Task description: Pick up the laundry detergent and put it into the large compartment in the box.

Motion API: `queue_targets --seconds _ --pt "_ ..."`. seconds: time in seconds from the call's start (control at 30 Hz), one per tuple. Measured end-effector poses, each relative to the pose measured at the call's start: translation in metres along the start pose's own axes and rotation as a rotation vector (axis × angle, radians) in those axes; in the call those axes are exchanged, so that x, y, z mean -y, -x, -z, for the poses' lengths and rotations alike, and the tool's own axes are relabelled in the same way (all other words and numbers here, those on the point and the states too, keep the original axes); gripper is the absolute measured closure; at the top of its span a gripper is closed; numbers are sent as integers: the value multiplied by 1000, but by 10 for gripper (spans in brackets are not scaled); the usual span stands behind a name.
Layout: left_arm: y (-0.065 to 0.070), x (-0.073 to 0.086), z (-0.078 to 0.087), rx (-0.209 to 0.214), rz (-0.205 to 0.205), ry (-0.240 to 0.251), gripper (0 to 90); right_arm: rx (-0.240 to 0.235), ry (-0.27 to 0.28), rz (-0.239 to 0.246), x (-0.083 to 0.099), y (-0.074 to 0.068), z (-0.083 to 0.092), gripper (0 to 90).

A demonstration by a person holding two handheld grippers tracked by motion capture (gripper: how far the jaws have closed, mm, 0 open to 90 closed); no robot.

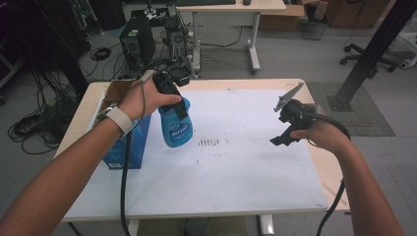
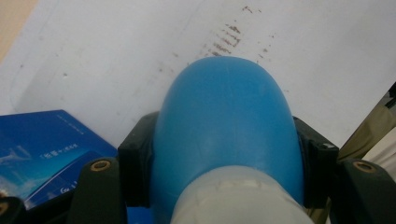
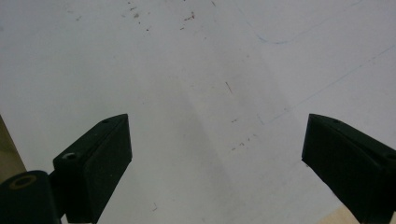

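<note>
left gripper (image 1: 173, 101) clamped on the blue bottle (image 1: 175, 125), held clear of the white mat (image 1: 236, 177), just right of the blue box (image 1: 129, 147). bottle's long axis near vertical, base down, neck up in the jaws. right gripper (image 3: 215, 149) jaws wide, nothing between them, well right of the box.

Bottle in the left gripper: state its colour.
The bottle is blue with a whitish neck, best seen in the left gripper view.
</note>
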State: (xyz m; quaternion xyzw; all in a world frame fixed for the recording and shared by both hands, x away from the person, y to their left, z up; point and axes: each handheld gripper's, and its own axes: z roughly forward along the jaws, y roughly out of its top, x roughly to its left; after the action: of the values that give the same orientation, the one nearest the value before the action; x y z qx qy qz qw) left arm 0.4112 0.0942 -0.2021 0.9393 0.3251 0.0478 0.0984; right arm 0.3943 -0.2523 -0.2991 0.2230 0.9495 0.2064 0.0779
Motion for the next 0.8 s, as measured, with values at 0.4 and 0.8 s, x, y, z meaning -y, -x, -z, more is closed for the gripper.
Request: queue_targets --seconds 0.4,0.8 --pt "0 0 24 -19 58 4 371 -3 -3 7 -1 -1 0 84" --pt "-4 1 58 -45 137 31 371 0 -3 12 -3 -1 2 84"
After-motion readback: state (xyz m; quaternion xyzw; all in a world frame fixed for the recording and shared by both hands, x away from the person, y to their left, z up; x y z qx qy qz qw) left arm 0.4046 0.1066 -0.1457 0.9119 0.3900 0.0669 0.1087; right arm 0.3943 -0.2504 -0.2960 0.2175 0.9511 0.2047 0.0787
